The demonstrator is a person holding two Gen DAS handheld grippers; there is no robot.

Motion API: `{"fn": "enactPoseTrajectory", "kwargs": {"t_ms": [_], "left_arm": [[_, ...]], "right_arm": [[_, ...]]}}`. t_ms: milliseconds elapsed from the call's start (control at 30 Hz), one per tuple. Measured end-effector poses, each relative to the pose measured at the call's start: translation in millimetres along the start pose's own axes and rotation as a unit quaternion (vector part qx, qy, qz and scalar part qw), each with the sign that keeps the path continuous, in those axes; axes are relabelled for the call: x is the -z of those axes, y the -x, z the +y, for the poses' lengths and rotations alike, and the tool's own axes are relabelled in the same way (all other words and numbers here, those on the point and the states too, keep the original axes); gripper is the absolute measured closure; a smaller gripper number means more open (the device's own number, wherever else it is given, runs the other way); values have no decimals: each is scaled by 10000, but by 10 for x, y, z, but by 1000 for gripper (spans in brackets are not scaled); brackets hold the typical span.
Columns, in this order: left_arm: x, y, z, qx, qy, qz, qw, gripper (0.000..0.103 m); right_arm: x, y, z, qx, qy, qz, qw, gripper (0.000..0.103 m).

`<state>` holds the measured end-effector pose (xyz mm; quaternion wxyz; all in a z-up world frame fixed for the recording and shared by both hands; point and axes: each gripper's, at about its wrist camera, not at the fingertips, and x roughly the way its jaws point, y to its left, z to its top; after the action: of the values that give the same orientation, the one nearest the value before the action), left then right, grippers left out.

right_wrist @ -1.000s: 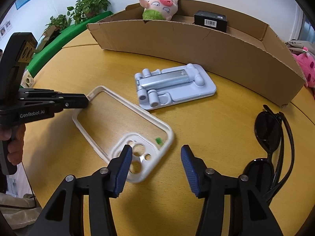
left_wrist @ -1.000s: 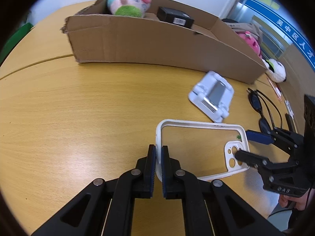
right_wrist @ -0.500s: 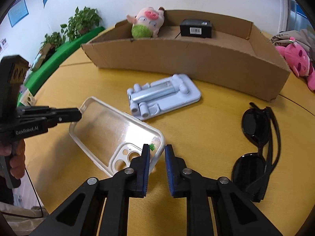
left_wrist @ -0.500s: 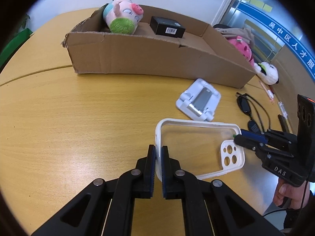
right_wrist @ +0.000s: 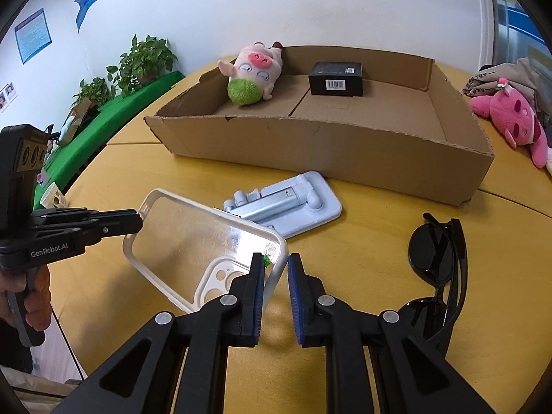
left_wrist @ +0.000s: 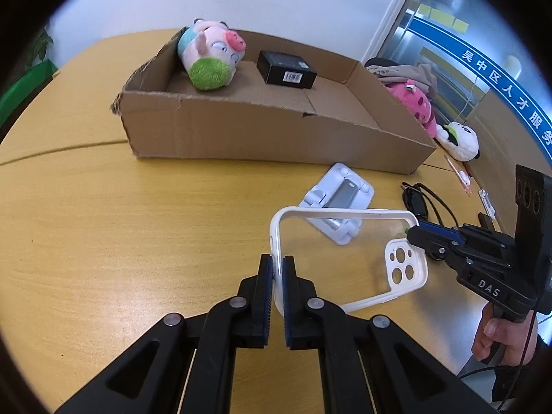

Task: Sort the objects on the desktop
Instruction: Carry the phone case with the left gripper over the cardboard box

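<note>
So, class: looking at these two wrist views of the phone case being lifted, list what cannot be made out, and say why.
- Black box label: print too small, both views.
- Sunglasses near lens: hidden behind the right gripper finger, right wrist view.
- Phone stand lower part: seen only through the phone case, left wrist view.
- The table under the cardboard box: covered.
- Person: only a hand shows, cut by the edge.
- Left gripper grip on the case is clear.

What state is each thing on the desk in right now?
Phone case: lifted, held at both ends.
Left gripper: shut on its rim.
Right gripper: shut on its camera-end corner.
Phone stand: folded flat.
Sunglasses: folded.
Cardboard box: open.
Plush pig: lying in box.
</note>
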<state>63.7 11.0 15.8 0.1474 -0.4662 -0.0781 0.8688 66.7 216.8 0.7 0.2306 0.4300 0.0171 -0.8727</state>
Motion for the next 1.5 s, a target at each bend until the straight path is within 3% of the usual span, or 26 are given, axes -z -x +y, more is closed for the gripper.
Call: {"fn": "enactPoseTrajectory", "kwargs": {"t_ms": [667, 1267, 1500], "left_arm": [[-168, 126, 59, 98, 108, -263, 9995, 99], [-617, 283, 85, 38, -33, -738, 9973, 98], [-983, 292, 147, -76, -125, -910, 9957, 98]], "right_arm": [[-230, 47, -47, -93, -3, -277, 9996, 88], [-783, 228, -64, -63, 325, -847, 9959, 88], [-1075, 189, -104, -98, 325, -1059, 9938, 88]]}}
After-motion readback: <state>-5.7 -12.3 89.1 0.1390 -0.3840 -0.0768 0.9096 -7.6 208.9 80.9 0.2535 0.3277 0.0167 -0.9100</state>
